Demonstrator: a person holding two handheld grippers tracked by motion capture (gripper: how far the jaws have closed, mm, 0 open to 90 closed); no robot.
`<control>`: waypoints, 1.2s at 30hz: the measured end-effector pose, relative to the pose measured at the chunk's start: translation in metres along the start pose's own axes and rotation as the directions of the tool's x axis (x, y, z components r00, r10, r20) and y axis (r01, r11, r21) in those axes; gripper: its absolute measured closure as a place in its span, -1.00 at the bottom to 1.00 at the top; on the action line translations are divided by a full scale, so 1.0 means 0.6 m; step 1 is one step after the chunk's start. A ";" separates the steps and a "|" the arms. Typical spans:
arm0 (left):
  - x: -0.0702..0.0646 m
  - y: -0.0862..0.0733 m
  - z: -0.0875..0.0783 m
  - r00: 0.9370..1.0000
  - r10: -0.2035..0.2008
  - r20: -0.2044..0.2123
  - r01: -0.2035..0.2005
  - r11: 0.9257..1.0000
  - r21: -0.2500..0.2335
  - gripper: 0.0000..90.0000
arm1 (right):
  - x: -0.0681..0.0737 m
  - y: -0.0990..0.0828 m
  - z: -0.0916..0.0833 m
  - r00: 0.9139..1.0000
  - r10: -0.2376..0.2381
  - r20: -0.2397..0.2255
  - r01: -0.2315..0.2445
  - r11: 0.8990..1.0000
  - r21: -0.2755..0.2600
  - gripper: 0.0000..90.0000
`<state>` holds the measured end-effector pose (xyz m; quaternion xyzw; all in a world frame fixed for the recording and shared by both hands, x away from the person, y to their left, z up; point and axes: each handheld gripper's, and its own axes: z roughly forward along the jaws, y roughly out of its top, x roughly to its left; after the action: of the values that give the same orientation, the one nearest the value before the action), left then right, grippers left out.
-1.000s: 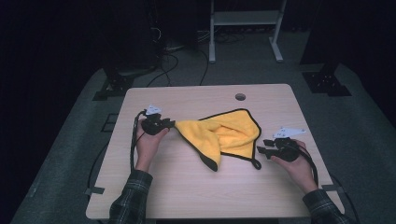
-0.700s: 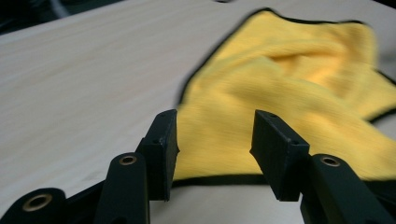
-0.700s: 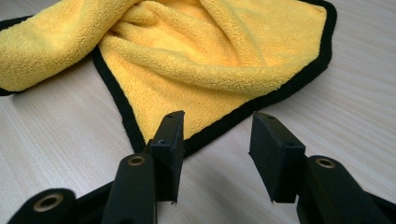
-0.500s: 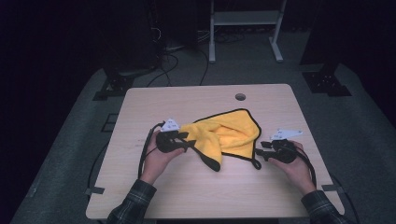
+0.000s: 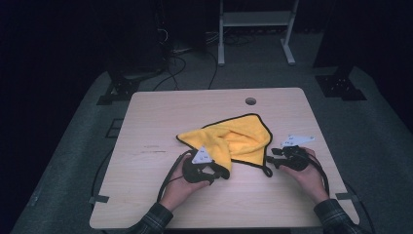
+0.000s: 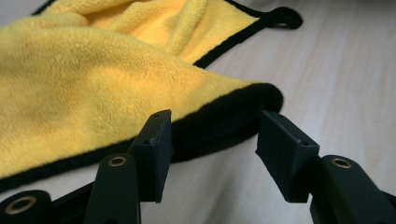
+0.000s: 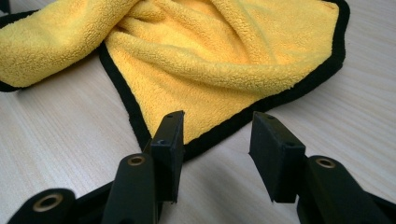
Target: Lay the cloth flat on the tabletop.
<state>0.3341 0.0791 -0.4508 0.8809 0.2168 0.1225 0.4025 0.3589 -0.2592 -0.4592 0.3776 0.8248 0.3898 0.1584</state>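
A yellow cloth (image 5: pixel 234 141) with black trim lies rumpled on the wooden table (image 5: pixel 160 122). My left gripper (image 5: pixel 225 173) is at the cloth's near corner. In the left gripper view its jaws (image 6: pixel 212 140) stand open and have just been opening; the black-hemmed corner (image 6: pixel 233 116) lies at the gap, and neither pad presses it. My right gripper (image 5: pixel 271 161) rests by the cloth's right edge. In the right gripper view it (image 7: pixel 215 140) is open, with the cloth's trimmed corner (image 7: pixel 224 56) just ahead of the tips. The cloth's hanging loop (image 6: pixel 282 16) lies flat on the table.
A round cable hole (image 5: pixel 251 101) sits near the table's far edge. A black cable (image 5: pixel 168 178) trails from the left gripper toward the table's front. Behind the table stand a white frame (image 5: pixel 253 29) and dark stands on the floor.
The left hand has moved right and nearer, from the cloth's left corner to its near corner, with its jaws wider. The right hand has kept still.
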 end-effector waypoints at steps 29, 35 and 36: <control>0.190 -0.109 -0.108 0.885 -0.386 -0.259 0.389 0.920 -0.043 0.90 | 0.003 -0.001 0.004 1.000 -0.004 0.001 0.004 1.000 0.009 0.19; 0.178 -0.113 -0.137 0.887 -0.390 -0.247 0.381 0.921 -0.085 0.63 | 0.002 -0.001 0.004 1.000 -0.005 0.001 0.005 1.000 0.008 0.19; 0.174 -0.110 -0.137 0.895 -0.377 -0.239 0.368 0.926 -0.083 0.59 | 0.002 -0.001 0.004 1.000 -0.006 0.001 0.006 1.000 0.008 0.19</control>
<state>0.3748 0.2215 -0.4440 0.7932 0.4284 0.1571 0.4033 0.3588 -0.2573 -0.4610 0.3761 0.8274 0.3858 0.1585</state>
